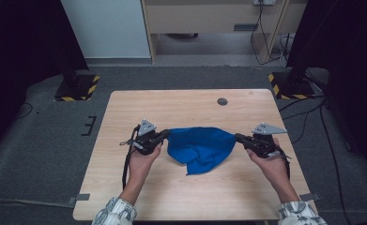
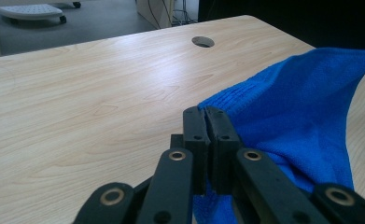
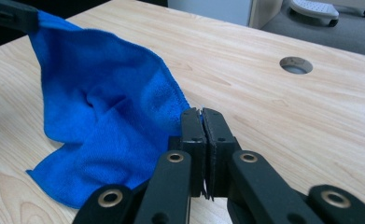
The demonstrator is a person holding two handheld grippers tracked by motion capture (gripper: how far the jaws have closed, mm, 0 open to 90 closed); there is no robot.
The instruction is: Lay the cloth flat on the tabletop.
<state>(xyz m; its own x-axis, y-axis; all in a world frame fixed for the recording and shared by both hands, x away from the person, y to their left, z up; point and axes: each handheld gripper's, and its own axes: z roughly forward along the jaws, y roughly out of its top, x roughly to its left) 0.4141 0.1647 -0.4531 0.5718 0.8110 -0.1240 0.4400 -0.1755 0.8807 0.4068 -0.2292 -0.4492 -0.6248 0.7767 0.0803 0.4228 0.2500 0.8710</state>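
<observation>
Now I hold the blue cloth stretched over the desk, left tool and right tool each clamped on one corner.

Both forearms come in from the near edge of the desk, patterned sleeves at the elbows, each hand wrapped around a gripper. The left gripper points inward toward the right one, its jaws pressed together on a corner of the blue cloth. The right gripper mirrors it, pointing left, jaws likewise clamped on the cloth's opposite corner.
</observation>
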